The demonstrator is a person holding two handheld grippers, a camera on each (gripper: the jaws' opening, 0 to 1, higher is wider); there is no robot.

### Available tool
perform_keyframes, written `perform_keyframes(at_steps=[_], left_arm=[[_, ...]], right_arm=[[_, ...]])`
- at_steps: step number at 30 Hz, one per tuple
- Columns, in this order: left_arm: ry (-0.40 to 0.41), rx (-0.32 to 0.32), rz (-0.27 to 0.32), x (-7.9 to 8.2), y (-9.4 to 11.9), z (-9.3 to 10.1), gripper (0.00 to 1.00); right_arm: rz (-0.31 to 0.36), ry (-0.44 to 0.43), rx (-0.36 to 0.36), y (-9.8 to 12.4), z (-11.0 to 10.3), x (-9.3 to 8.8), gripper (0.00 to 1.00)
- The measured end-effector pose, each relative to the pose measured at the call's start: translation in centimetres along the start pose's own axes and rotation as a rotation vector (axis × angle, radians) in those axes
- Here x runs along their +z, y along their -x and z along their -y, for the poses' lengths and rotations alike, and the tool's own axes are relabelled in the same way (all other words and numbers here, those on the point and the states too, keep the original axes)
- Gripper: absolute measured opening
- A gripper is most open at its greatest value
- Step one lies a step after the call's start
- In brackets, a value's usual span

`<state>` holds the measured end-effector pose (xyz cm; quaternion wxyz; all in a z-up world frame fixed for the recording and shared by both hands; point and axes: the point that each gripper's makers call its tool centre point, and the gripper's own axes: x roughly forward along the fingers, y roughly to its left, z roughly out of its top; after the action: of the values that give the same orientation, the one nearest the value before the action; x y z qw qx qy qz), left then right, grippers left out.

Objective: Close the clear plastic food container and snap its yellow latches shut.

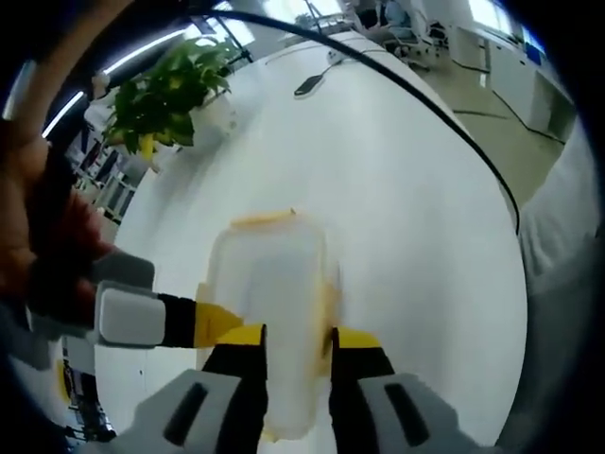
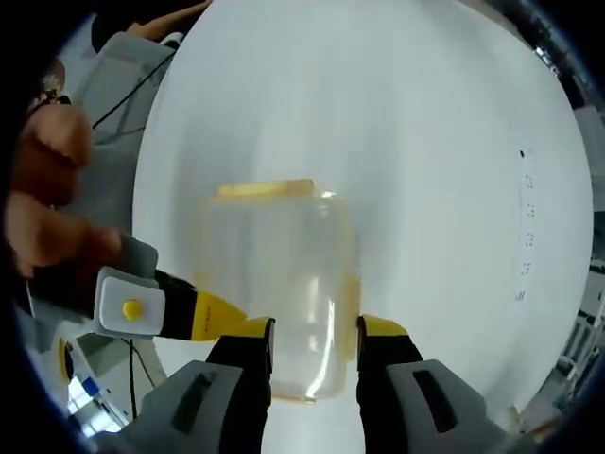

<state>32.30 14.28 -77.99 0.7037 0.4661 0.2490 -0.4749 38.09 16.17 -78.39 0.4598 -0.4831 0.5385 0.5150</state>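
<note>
The clear plastic container (image 1: 269, 284) lies on the white table, with a yellow latch (image 1: 267, 219) at its far end and another (image 1: 332, 295) on its right side. My left gripper (image 1: 298, 364) straddles its near end, jaws pressed against the plastic. From the left, a hand holds the other gripper, whose yellow-black finger (image 1: 194, 320) touches the container's side. In the right gripper view the container (image 2: 279, 274) shows its far latch (image 2: 265, 189). My right gripper (image 2: 315, 355) is shut on its near end, and the other gripper's finger (image 2: 210, 315) reaches in from the left.
A potted green plant (image 1: 165, 90) stands at the table's far left, with a dark flat object (image 1: 309, 85) behind it. A black cable (image 1: 425, 104) arcs across the table (image 1: 406, 218). A person's hand (image 2: 47, 199) is at the left.
</note>
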Motion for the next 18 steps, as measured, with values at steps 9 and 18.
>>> perform_keyframes(at_steps=[9, 18], left_arm=[[-0.038, -0.011, -0.002, 0.28, -0.18, 0.11, 0.18], [-0.042, -0.012, 0.022, 0.10, -0.03, -0.06, 0.18]], right_arm=[[0.036, -0.001, 0.012, -0.60, -0.10, 0.04, 0.31], [0.082, -0.004, 0.032, -0.62, -0.13, 0.07, 0.29]])
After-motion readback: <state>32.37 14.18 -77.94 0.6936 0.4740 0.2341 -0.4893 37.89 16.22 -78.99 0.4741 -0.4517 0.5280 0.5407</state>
